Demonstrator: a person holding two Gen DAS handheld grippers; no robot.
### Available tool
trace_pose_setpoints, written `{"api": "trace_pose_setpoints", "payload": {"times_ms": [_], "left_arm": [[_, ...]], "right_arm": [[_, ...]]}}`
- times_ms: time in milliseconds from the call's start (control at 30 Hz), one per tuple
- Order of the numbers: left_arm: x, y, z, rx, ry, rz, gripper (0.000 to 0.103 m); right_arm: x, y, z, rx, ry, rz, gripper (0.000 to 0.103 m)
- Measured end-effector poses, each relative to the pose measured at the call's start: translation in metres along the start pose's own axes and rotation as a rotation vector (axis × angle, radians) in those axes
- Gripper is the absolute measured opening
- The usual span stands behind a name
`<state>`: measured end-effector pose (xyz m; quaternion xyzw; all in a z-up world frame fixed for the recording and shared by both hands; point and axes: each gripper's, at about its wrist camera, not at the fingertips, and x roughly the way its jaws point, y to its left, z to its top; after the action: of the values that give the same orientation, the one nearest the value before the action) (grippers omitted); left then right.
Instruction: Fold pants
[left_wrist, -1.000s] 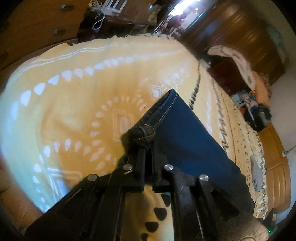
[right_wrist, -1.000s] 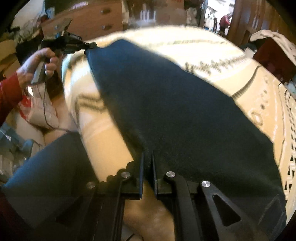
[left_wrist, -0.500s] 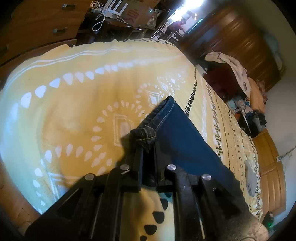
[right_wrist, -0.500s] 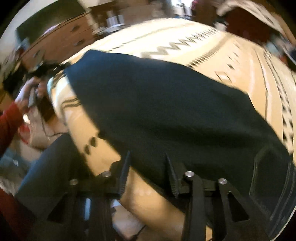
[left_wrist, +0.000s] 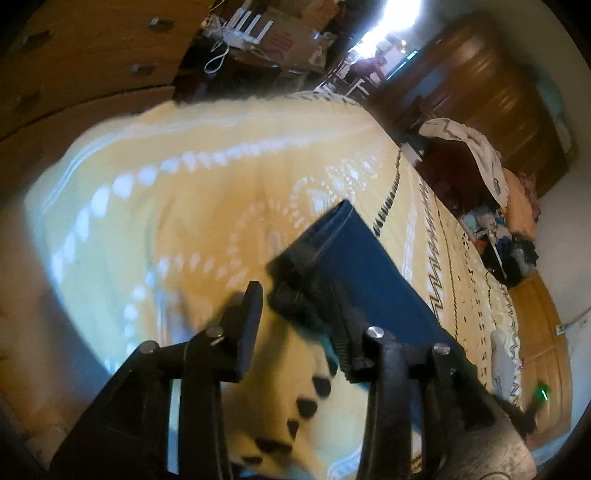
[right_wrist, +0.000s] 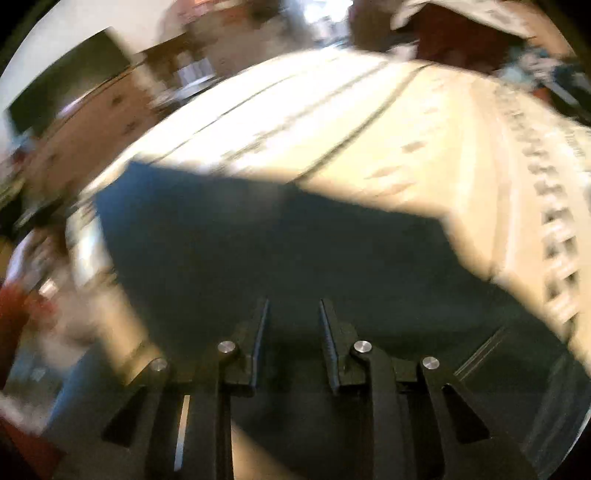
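Observation:
Blue jeans (left_wrist: 369, 273) lie flat on a yellow patterned bedspread (left_wrist: 192, 206). In the left wrist view my left gripper (left_wrist: 295, 291) is open, with the hem corner of the jeans lying loose against its right finger. In the right wrist view the jeans (right_wrist: 280, 251) spread as a wide dark panel under my right gripper (right_wrist: 293, 304), which is open and empty just above the cloth. That view is blurred by motion.
A wooden dresser (left_wrist: 74, 55) stands beyond the bed's far left side. A dark wardrobe (left_wrist: 491, 92) and a chair with white cloth (left_wrist: 465, 144) stand at the right. Clutter (left_wrist: 509, 251) lies on the floor beside the bed.
Both grippers have opened and let go of the jeans. The right gripper has swung over the cloth. The left gripper has drawn back slightly from the hem.

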<state>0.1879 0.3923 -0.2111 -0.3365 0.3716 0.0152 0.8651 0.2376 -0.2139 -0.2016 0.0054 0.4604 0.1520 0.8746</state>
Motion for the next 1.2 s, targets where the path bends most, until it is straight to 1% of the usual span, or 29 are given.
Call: {"api": "trace_pose_setpoints", "payload": {"times_ms": [33,67,100,133,167,200,233,300,333,367,400,433,467,567,667,833,933,967,1000,1033,1067,1100,1133,1167,1200], "left_arm": [[0.002,0.001,-0.005,-0.002,0.020,0.003,0.036],[0.003,0.002,-0.010,-0.004,0.035,0.008,0.036],[0.004,0.002,-0.014,-0.005,0.046,0.000,0.036],[0.005,0.000,-0.018,-0.005,0.058,-0.011,0.036],[0.005,-0.002,-0.021,-0.003,0.074,-0.024,0.036],[0.005,-0.004,-0.023,-0.001,0.091,-0.039,0.036],[0.006,-0.008,-0.024,0.004,0.102,-0.055,0.037],[0.008,-0.015,-0.026,0.017,0.129,-0.118,0.038],[0.012,-0.017,-0.026,0.017,0.145,-0.131,0.041],[0.015,-0.018,-0.026,0.015,0.150,-0.125,0.043],[0.018,-0.018,-0.026,0.011,0.152,-0.123,0.045],[0.022,-0.017,-0.026,0.003,0.150,-0.127,0.047],[0.024,-0.016,-0.026,-0.006,0.148,-0.131,0.048],[0.027,-0.015,-0.023,-0.024,0.134,-0.149,0.050],[0.030,-0.021,-0.018,0.002,0.115,-0.132,0.050],[0.039,-0.019,-0.008,-0.035,0.046,-0.106,0.050],[0.047,-0.022,-0.003,-0.020,0.026,-0.084,0.050],[0.050,-0.025,-0.002,-0.004,0.023,-0.066,0.048],[0.051,-0.029,-0.001,0.014,0.021,-0.046,0.044],[0.051,-0.031,-0.001,0.037,0.014,-0.017,0.018],[0.051,-0.037,0.000,0.068,0.008,0.025,0.011],[0.049,-0.043,0.000,0.085,-0.002,0.035,0.009],[0.046,-0.054,0.000,0.123,-0.021,0.052,0.008],[0.039,-0.074,-0.001,0.189,-0.045,0.062,0.008],[0.035,-0.086,-0.002,0.222,-0.059,0.058,0.008]], "right_arm": [[0.015,-0.017,0.010,0.041,0.018,-0.010,0.030],[0.036,-0.035,0.018,0.074,0.059,-0.016,0.030],[0.061,-0.049,0.022,0.097,0.123,-0.024,0.023],[0.085,-0.059,0.020,0.124,0.193,-0.007,0.020],[0.087,-0.061,0.021,0.124,0.145,0.005,0.019],[0.087,-0.058,0.023,0.108,0.131,-0.010,0.019],[0.084,-0.051,0.025,0.082,0.135,-0.041,0.020],[0.071,-0.034,0.023,0.019,0.103,-0.088,0.028],[0.061,-0.023,0.019,-0.006,0.087,-0.084,0.030],[0.049,-0.011,0.013,-0.019,0.066,-0.063,0.037],[0.039,0.000,0.007,-0.019,0.046,-0.048,0.047],[0.031,0.005,0.002,-0.016,0.031,-0.039,0.051],[0.023,0.012,-0.005,-0.011,0.017,-0.030,0.053],[0.001,0.033,-0.026,0.008,-0.005,-0.002,0.053],[-0.009,0.046,-0.037,0.011,-0.001,0.016,0.053],[-0.017,0.078,-0.041,-0.048,-0.002,0.052,0.053],[-0.015,0.092,-0.036,-0.068,-0.011,0.069,0.053],[-0.015,0.095,-0.034,-0.069,-0.014,0.075,0.053],[-0.015,0.099,-0.032,-0.069,-0.018,0.080,0.053],[-0.016,0.102,-0.031,-0.068,-0.023,0.084,0.053],[-0.019,0.104,-0.031,-0.066,-0.035,0.082,0.053],[-0.022,0.105,-0.031,-0.064,-0.046,0.075,0.053],[-0.026,0.102,-0.029,-0.058,-0.059,0.063,0.053],[-0.031,0.099,-0.029,-0.046,-0.075,0.049,0.053],[-0.037,0.095,-0.029,-0.029,-0.088,0.034,0.053]]}}
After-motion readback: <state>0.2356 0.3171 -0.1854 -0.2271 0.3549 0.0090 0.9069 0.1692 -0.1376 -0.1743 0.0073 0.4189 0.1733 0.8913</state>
